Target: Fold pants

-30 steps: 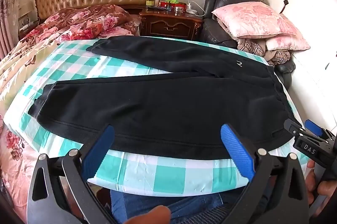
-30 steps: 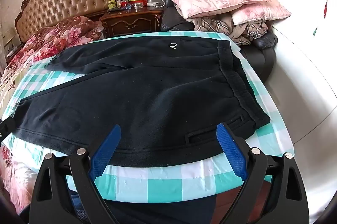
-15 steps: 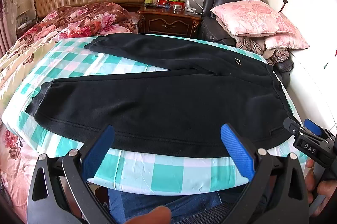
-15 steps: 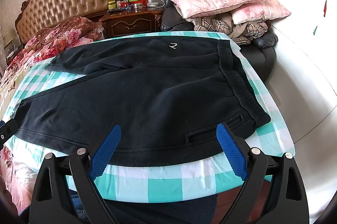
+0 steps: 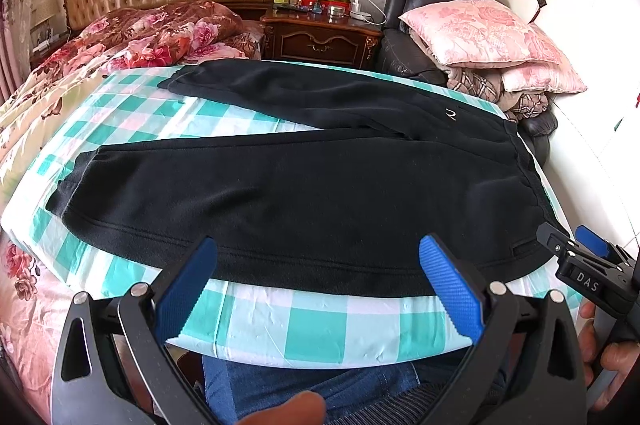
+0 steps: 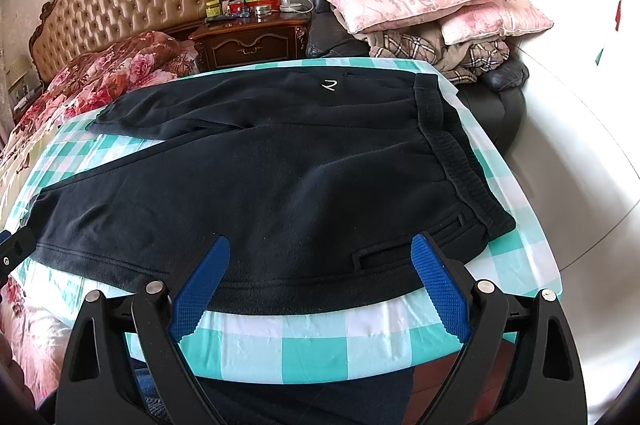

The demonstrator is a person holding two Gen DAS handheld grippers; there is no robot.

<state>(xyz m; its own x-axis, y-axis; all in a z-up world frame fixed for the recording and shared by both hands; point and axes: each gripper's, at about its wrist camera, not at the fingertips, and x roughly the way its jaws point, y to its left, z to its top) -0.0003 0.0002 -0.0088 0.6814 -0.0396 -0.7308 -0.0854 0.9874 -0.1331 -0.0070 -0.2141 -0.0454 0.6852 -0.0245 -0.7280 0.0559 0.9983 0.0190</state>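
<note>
Black sweatpants (image 5: pixel 320 193) flat on checked sheet (image 5: pixel 304 321), legs splayed apart, waistband (image 6: pixel 452 153) at right. Left gripper (image 5: pixel 320 285) and right gripper (image 6: pixel 320 285) both wide, empty, above near hem. Risks: pinching sheet along with fabric; catching single layer, fold skewing.

The near strip of checked sheet (image 5: pixel 312 325) at 6 o'clock lies bare, free for both open jaws. The black pants (image 5: pixel 304 193) cover the middle. At 12 o'clock the nightstand (image 5: pixel 320 37) blocks; at 2 o'clock, stacked pillows (image 5: pixel 492 37) and armchair (image 6: pixel 496 93); at 10 o'clock, a floral quilt (image 5: pixel 152 37).
</note>
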